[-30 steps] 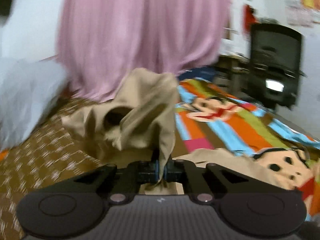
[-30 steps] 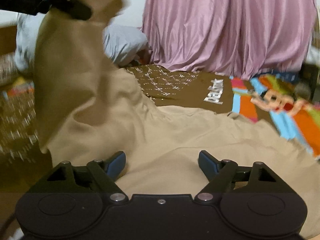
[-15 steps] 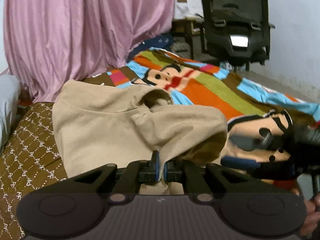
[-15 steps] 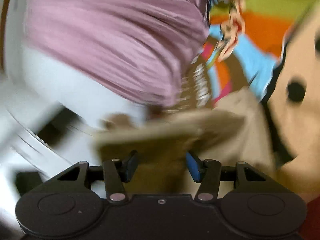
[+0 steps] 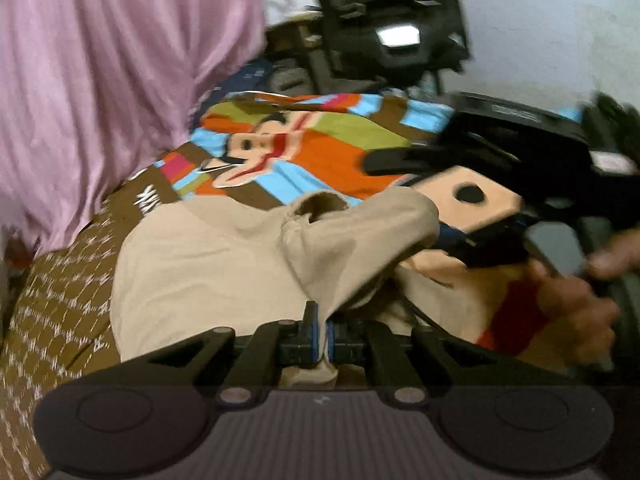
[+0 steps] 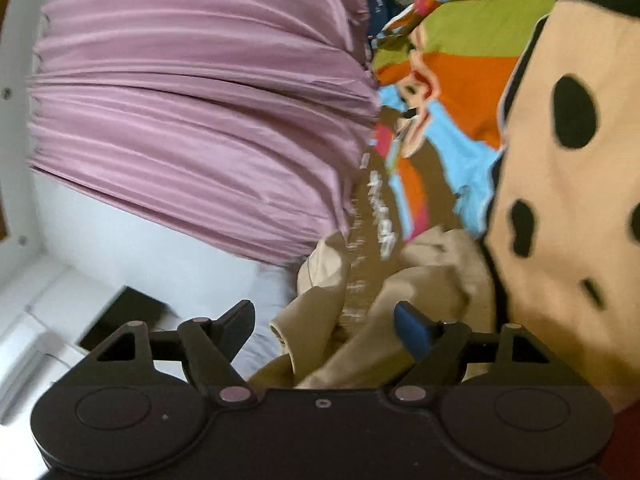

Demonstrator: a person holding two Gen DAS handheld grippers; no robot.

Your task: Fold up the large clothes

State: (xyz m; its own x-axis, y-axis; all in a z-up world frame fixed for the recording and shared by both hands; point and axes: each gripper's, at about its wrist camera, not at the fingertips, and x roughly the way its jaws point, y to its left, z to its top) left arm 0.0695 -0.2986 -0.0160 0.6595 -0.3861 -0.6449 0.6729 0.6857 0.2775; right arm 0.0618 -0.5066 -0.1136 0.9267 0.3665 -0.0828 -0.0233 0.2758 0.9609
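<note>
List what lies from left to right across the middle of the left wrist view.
Pink curtain → brown patterned bedspread → beige garment → right gripper → a hand on its grip.

The black two-finger right gripper [image 6: 325, 322], jaws just reopening, is standing open and unpressed over crumpled beige cloth garment [image 6: 424, 280], lying on the colourful cartoon-print bedspread [image 6: 560, 184] beside a pink pleated curtain [image 6: 192, 120].
</note>
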